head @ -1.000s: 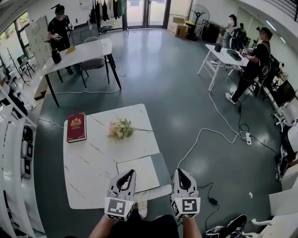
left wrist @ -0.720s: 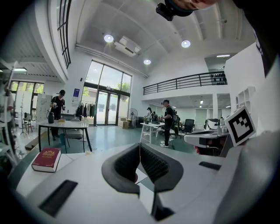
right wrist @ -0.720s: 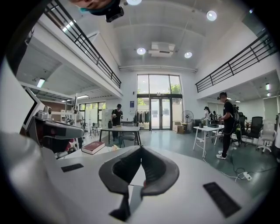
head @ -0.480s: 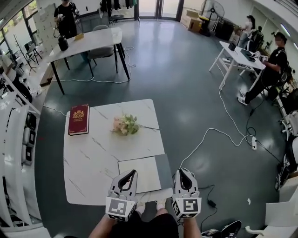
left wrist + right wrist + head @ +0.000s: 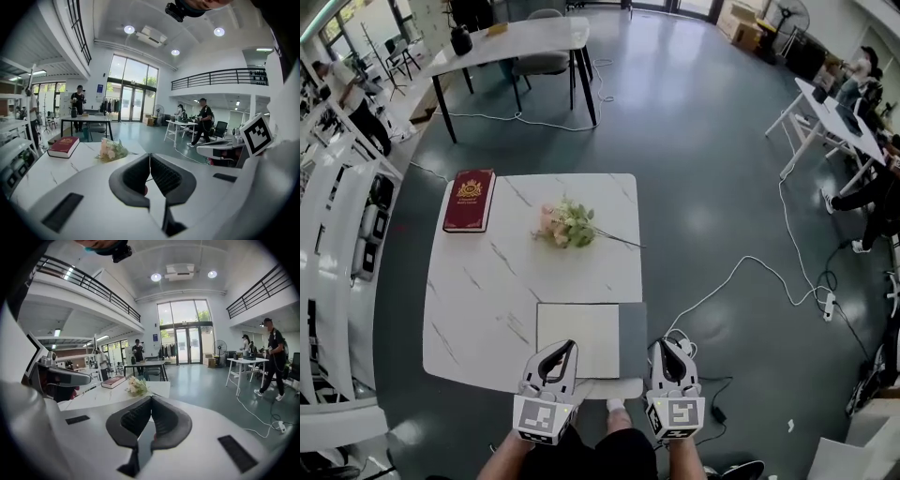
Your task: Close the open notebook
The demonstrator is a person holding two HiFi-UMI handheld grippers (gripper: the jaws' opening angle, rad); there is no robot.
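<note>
Open notebook flat on table (near edge); left gripper, right gripper both empty, jaws together.

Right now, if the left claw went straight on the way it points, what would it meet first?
Probably the white page of the open notebook, which lies just ahead of the left claw. How high the claw is above the table is unclear.
</note>
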